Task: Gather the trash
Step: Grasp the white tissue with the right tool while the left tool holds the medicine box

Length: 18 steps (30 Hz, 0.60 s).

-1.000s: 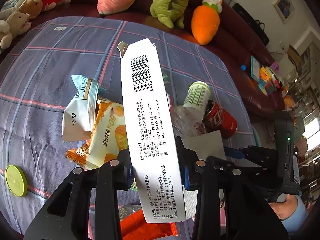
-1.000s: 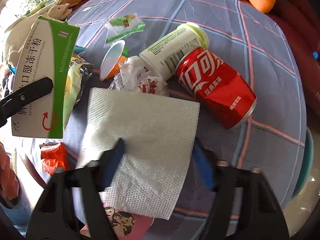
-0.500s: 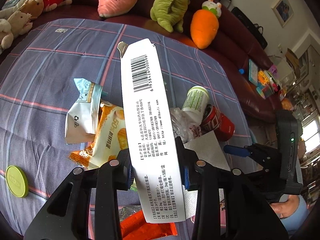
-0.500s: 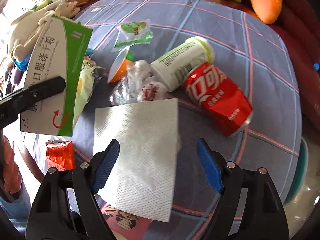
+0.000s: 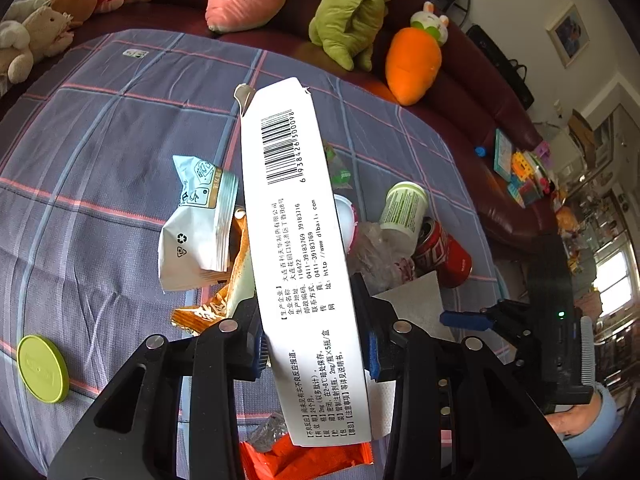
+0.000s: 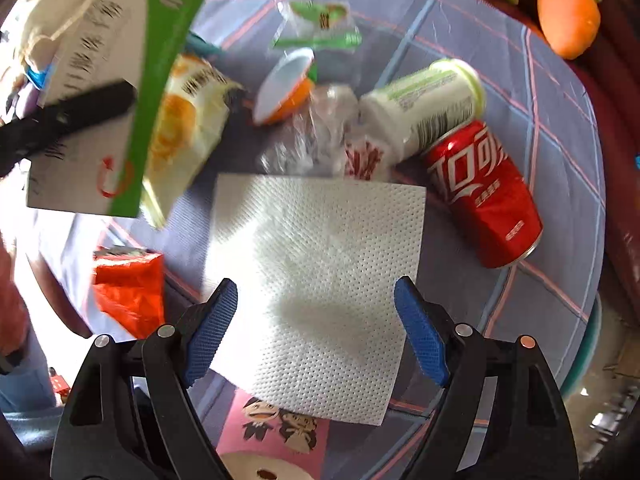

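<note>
Bright daylight floods both views. In the left wrist view the window (image 5: 614, 276) at the right edge blows out white, and the white box (image 5: 298, 240) reads crisp, print sharp. Fisheye bending curves the blue plaid cloth (image 5: 100, 168) toward dark vignetted corners. In the right wrist view the green-and-white box (image 6: 104, 92) smears with motion blur, the paper towel (image 6: 320, 280) glares at its centre, and soft shadows fall near the pads (image 6: 420, 336).

Each camera sits on a gripper and looks down, close, at the checked cloth (image 5: 100, 184). Both see the red can (image 5: 444, 254) (image 6: 484, 194).
</note>
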### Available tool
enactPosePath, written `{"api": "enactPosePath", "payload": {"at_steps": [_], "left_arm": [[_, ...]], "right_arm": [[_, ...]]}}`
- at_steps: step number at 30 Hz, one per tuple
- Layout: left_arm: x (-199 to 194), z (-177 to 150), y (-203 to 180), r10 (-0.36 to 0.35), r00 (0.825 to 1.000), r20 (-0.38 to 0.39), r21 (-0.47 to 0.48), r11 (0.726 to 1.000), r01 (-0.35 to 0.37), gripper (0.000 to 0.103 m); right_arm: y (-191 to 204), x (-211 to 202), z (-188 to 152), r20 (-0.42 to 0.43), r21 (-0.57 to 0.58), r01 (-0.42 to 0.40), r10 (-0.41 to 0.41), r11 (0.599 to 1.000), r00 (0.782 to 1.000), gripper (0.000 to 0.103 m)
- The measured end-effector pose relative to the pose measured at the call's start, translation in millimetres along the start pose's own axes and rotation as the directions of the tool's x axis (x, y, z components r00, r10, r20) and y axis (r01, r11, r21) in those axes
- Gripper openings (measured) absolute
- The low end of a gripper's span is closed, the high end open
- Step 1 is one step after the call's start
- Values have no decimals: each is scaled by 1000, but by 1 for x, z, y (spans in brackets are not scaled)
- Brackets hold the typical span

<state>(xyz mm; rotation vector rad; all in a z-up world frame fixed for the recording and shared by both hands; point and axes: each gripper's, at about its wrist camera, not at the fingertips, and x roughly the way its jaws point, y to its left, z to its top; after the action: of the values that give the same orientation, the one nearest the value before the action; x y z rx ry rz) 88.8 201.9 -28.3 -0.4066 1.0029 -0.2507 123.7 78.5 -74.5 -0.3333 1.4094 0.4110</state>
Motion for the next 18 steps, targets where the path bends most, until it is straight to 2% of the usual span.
{"api": "enactPosePath", "payload": {"at_steps": [2,5,6,8,10,12,13,14,18], "left_arm": [[4,-1,2,-1,1000,-12,-2,1000,1,37],[9,0,2,-5,1000,-23,-1,1000,5,37],[10,0,1,-4,1000,-25,3,1000,4,37],[12,1,-1,-2,1000,-30,8,1000,2,37],[13,2,-3,-2,999,-34,9,1000,2,37],[13,3,-5,1,999,-36,12,1000,-1,37],[13,3,-6,4,999,-37,14,1000,-3,37],[13,3,-7,6,999,-38,16,1000,-6,37],[11,2,-16,10,999,-40,26,1000,-9,37]], "right_arm": [[1,8,1,-13,5,-3,3,1000,1000,77],[-1,9,4,26,23,-3,3,1000,1000,73],[-3,9,6,34,30,-14,13,999,999,61],[-6,7,4,45,41,-35,33,999,998,54],[-10,2,4,58,58,-56,53,997,997,40],[-11,-2,2,62,69,-76,72,995,995,38],[-14,-5,0,71,69,-76,71,995,995,31],[-17,-8,-1,78,71,-79,73,994,994,28],[-29,-19,-8,97,98,-117,108,988,989,27]]}}
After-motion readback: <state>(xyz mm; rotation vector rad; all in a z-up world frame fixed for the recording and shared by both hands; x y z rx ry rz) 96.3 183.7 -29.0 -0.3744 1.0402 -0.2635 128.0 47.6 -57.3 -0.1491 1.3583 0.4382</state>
